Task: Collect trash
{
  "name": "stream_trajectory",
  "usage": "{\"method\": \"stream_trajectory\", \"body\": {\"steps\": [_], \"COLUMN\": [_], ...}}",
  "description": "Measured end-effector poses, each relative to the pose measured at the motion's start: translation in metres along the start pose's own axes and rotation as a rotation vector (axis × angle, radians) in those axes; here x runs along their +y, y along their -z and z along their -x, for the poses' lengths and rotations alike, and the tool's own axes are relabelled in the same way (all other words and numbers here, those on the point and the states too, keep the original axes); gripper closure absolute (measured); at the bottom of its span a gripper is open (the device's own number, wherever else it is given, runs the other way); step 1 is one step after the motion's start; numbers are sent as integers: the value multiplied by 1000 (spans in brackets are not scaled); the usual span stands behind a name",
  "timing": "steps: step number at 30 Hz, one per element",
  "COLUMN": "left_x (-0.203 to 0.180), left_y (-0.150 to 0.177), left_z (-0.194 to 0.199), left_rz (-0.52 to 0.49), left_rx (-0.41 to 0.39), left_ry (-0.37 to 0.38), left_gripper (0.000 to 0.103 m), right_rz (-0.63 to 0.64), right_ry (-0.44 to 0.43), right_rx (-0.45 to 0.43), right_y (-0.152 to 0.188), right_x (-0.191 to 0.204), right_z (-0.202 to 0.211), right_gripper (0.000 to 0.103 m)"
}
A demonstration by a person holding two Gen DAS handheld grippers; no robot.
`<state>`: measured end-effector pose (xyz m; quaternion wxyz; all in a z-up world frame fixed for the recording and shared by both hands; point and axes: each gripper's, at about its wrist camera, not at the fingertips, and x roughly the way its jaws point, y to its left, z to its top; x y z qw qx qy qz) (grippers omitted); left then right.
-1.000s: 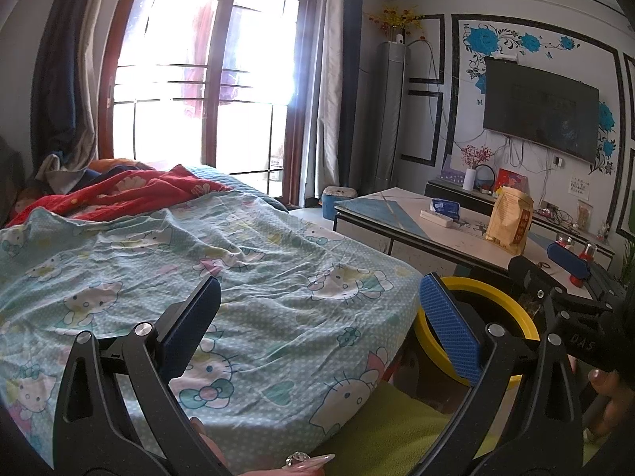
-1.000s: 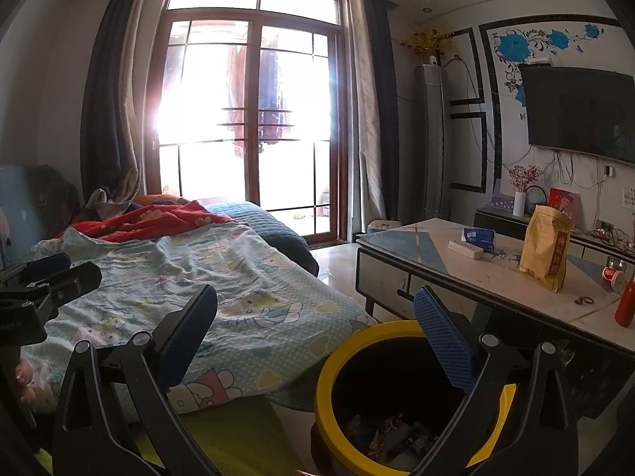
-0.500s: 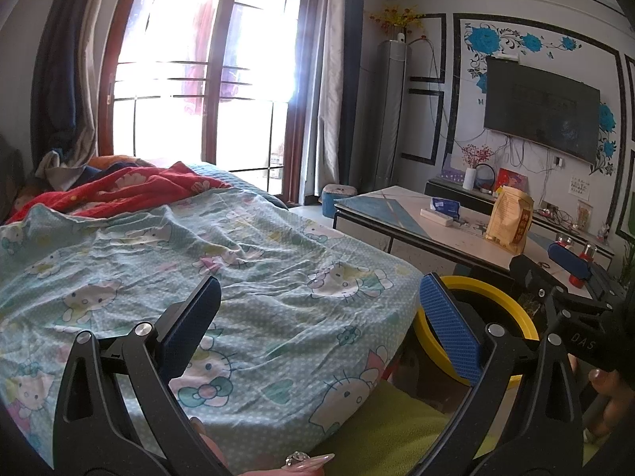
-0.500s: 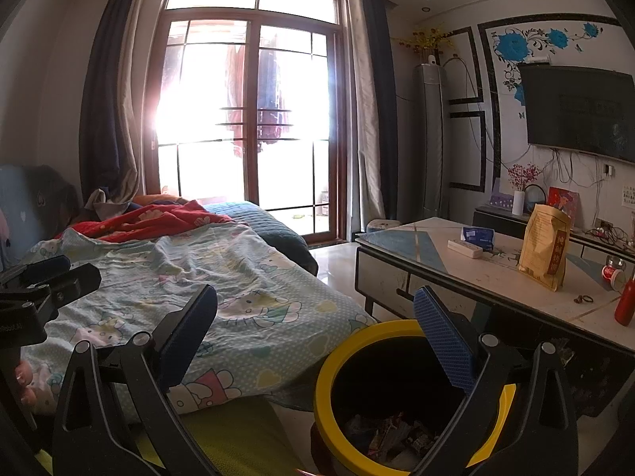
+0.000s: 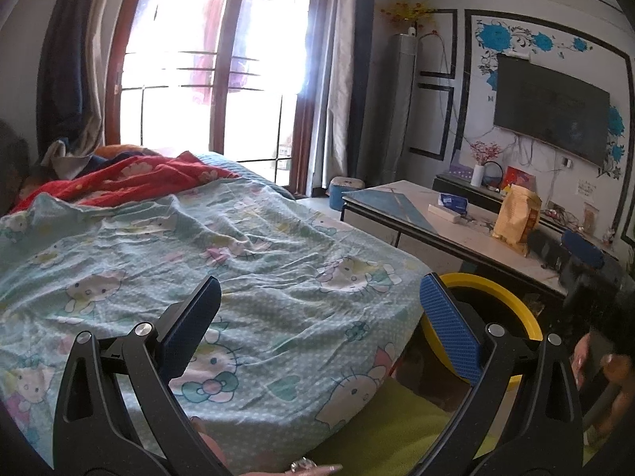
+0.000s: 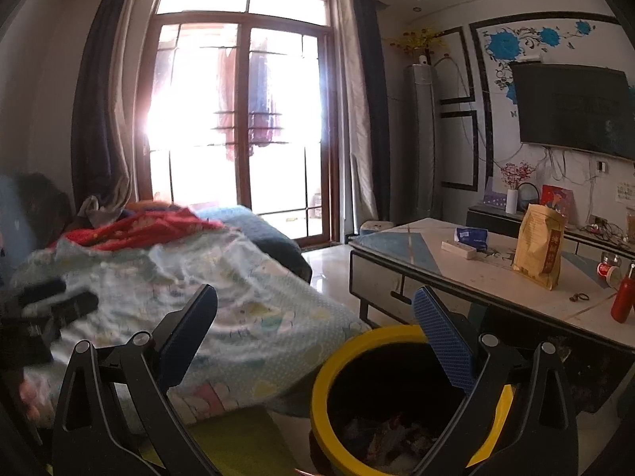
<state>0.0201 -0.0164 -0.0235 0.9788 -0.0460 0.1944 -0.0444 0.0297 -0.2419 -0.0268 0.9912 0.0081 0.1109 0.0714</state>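
Observation:
A black bin with a yellow rim (image 6: pixel 329 373) stands on the floor between the bed and the low table; crumpled wrappers (image 6: pixel 389 436) lie at its bottom. It also shows in the left wrist view (image 5: pixel 512 301). My right gripper (image 6: pixel 315 313) is open and empty, just above and left of the bin. My left gripper (image 5: pixel 319 309) is open and empty, over the bed's near corner. The right gripper appears blurred at the right edge of the left wrist view (image 5: pixel 583 258), the left gripper blurred at the left of the right wrist view (image 6: pixel 55 305).
A bed with a Hello Kitty sheet (image 5: pixel 198 246) and a red blanket (image 5: pixel 131 178) fills the left. A low table (image 6: pixel 496 277) on the right carries a yellow bag (image 6: pixel 539 246), a blue packet (image 6: pixel 470 236) and a red bottle (image 6: pixel 623 301). A TV (image 5: pixel 551 107) hangs beyond.
The right wrist view has shifted and blurred: the right gripper has moved, so the bin sits further right in its view. The left gripper has barely moved.

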Motion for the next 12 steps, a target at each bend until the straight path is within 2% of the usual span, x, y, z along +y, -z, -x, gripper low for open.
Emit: {"method": "stream_trajectory", "body": {"steps": [4, 6, 9, 11, 12], "left_x": [32, 76, 151, 217, 239], "left_y": [-12, -18, -18, -11, -7], "left_z": [1, 10, 38, 58, 61], "left_rz": [88, 165, 234, 295, 320], "left_rx": [46, 71, 61, 112, 146], "left_ry": [-42, -127, -351, -580, -631], "left_gripper": [11, 11, 11, 11, 11], "right_rz": [-44, -49, -22, 21, 45], "right_ry": [-50, -128, -250, -378, -461], "right_rx": [-17, -4, 60, 175, 258], "right_y": [-27, -43, -56, -55, -49], "right_x": [18, 45, 96, 158, 200], "right_z": [-8, -21, -47, -76, -95], "right_gripper": [6, 6, 6, 6, 6]}}
